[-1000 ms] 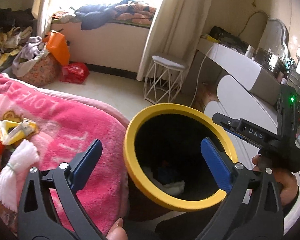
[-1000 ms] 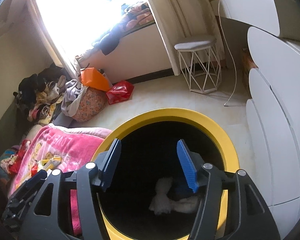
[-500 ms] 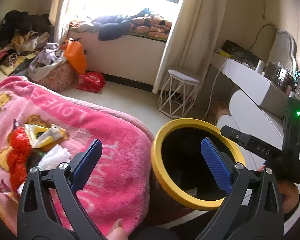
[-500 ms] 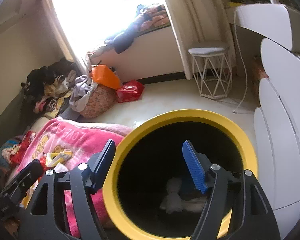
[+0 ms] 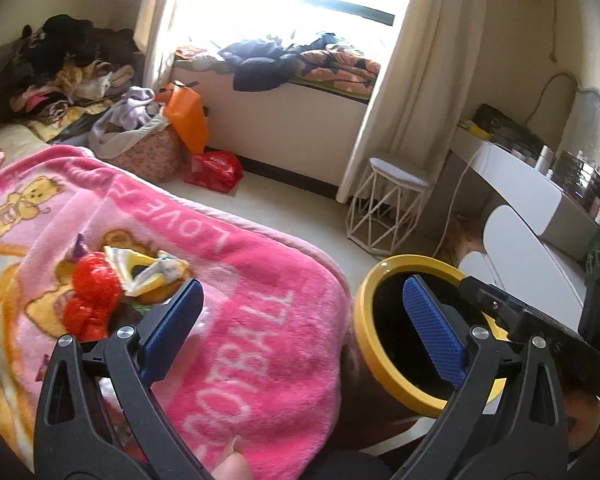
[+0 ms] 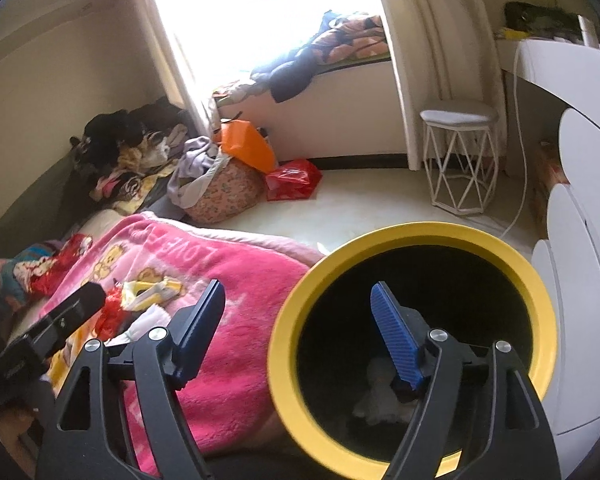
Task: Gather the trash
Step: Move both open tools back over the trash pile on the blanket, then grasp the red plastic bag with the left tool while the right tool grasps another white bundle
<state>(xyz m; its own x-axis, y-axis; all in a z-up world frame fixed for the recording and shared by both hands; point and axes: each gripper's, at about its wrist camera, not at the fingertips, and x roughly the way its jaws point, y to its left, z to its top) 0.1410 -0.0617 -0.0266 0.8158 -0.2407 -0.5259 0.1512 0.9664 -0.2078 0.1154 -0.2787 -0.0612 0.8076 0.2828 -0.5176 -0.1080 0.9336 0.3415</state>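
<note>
Take the bin (image 6: 412, 236) as your landmark: its yellow rim and black inside stand on the floor hard against the edge of the pink blanket (image 5: 260, 320). Far left of the bin, on the blanket, lies the trash: a red wrapper (image 5: 94, 292) touching a crumpled yellow-and-white wrapper (image 5: 148, 268), with a white tuft (image 6: 148, 320) just beside them in the right wrist view. Your left gripper (image 5: 300, 328) hangs over the blanket's edge, left of the bin's mouth; its jaws stand wide apart with nothing between them, the left pad near the wrappers, the right pad over the bin's rim. Your right gripper (image 6: 298, 336) straddles the bin's near rim, one pad over the blanket, the other over the dark opening; its jaws are opening and hold nothing. Down inside the bin, white crumpled paper (image 6: 376, 396) lies on the bottom. Beyond the bin, a white wire stool (image 6: 458, 156) stands on the floor.
</note>
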